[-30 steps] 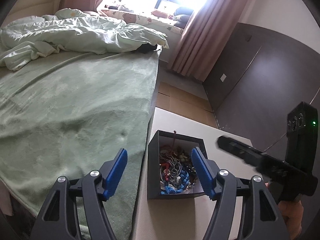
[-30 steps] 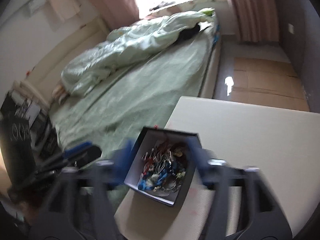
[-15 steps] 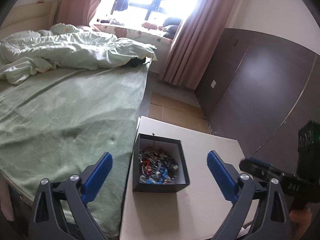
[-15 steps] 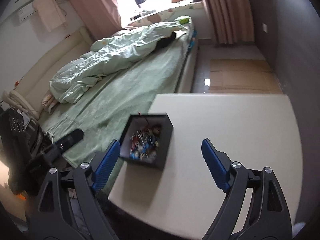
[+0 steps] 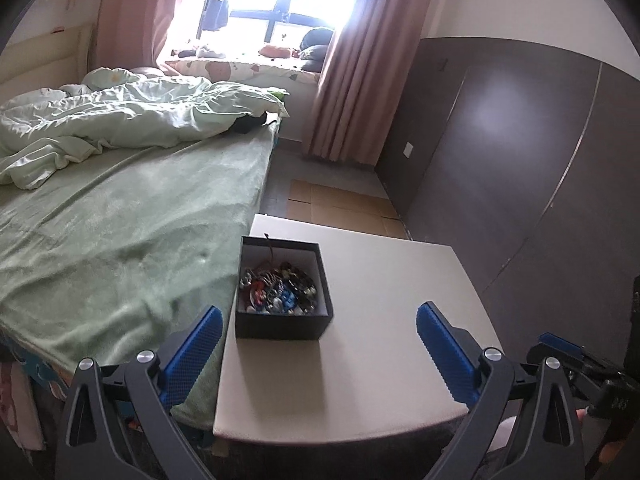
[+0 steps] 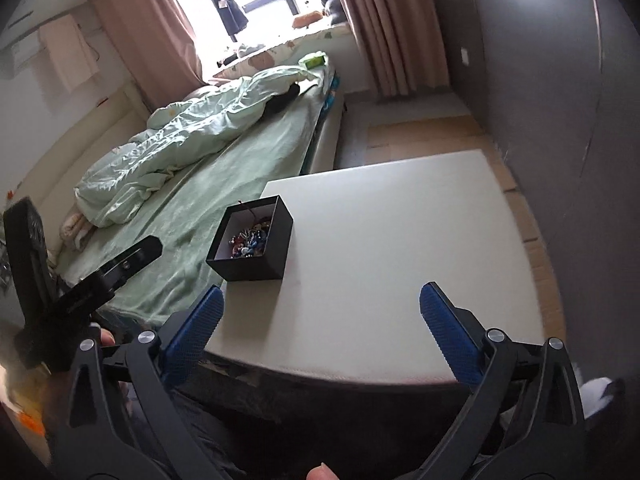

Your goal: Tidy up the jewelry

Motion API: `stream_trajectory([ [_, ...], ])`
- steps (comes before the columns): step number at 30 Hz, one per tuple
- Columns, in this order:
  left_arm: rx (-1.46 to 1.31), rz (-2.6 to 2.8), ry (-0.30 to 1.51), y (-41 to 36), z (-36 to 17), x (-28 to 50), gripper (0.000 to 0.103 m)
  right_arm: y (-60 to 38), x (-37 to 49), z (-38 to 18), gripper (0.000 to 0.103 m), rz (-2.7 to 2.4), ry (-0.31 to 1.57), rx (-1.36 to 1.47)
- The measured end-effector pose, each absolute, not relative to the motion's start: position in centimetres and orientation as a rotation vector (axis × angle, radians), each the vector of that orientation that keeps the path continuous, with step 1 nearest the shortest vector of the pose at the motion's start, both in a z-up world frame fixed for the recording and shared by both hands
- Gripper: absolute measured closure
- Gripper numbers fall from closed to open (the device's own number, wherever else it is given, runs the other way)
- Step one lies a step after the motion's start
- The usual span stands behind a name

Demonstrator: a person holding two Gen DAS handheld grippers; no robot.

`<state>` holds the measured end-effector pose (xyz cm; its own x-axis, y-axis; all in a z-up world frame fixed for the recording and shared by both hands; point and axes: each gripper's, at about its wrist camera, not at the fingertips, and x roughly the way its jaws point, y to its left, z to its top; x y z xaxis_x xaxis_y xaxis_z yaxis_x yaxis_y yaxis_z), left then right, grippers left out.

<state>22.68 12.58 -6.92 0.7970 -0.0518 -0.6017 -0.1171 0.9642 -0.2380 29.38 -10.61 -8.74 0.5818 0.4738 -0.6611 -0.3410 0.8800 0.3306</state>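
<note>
A black open box holds a tangle of mixed jewelry and stands on the left part of a white table, close to the bed. My left gripper hangs open and wide in front of the box, back from it, with nothing between its blue pads. In the right wrist view the box lies ahead and to the left with the jewelry inside. My right gripper is over the table's near edge; its jaws are opening and hold nothing. The left gripper shows at the left.
A bed with a green blanket and a rumpled duvet runs along the table's left side. Dark wardrobe panels stand to the right. Pink curtains frame a bright window at the back. A fingertip shows at the bottom edge.
Both grippers have drawn back from the box and spread wide. One second ago their pads flanked the box closely; now it stands alone on the table, farther off in both views.
</note>
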Motion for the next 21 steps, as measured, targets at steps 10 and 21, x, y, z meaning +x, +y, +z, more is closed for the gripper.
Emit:
stream_trajectory([
  [10,-0.275,-0.003,0.598,11.2,-5.1,18.1,0.009,-11.9,25.5,-7.6,0.005,0.432,0.793,0.138],
  [21,-0.183,0.022,0.567,9.4,-4.2,16.0,0.009,-13.0,23.9,-7.5,0.005,0.352,0.748,0.103],
])
